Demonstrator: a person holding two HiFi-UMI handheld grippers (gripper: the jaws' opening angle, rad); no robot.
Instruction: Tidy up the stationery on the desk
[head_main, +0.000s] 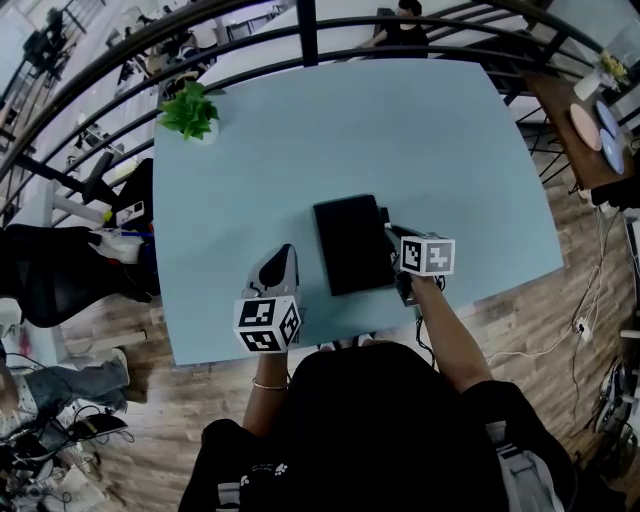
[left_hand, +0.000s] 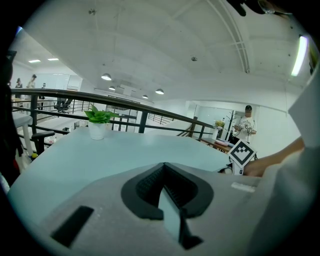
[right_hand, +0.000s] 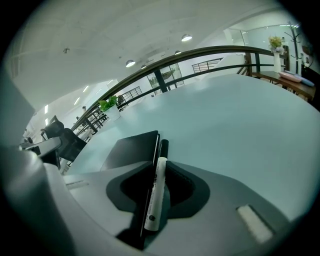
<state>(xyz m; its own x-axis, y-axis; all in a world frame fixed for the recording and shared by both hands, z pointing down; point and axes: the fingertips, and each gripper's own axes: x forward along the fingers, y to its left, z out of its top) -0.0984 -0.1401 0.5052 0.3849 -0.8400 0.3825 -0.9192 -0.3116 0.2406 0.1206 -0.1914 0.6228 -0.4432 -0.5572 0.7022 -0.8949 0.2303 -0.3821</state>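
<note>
A black notebook (head_main: 350, 243) lies closed on the pale blue desk (head_main: 420, 130), near its front edge. In the right gripper view a white marker with a black cap (right_hand: 156, 190) lies along the notebook's (right_hand: 131, 150) right edge. My right gripper (right_hand: 159, 170) straddles this marker; its jaws stand apart, with a dark gap on the marker's left side, so it is open. In the head view the right gripper (head_main: 393, 240) sits at the notebook's right edge. My left gripper (head_main: 284, 255) rests left of the notebook, shut and holding nothing (left_hand: 163, 166).
A small potted plant (head_main: 190, 110) stands at the desk's far left corner. A dark railing (head_main: 310, 30) runs behind the desk. A wooden side table with plates (head_main: 590, 130) is off to the right. The person's body is close to the front edge.
</note>
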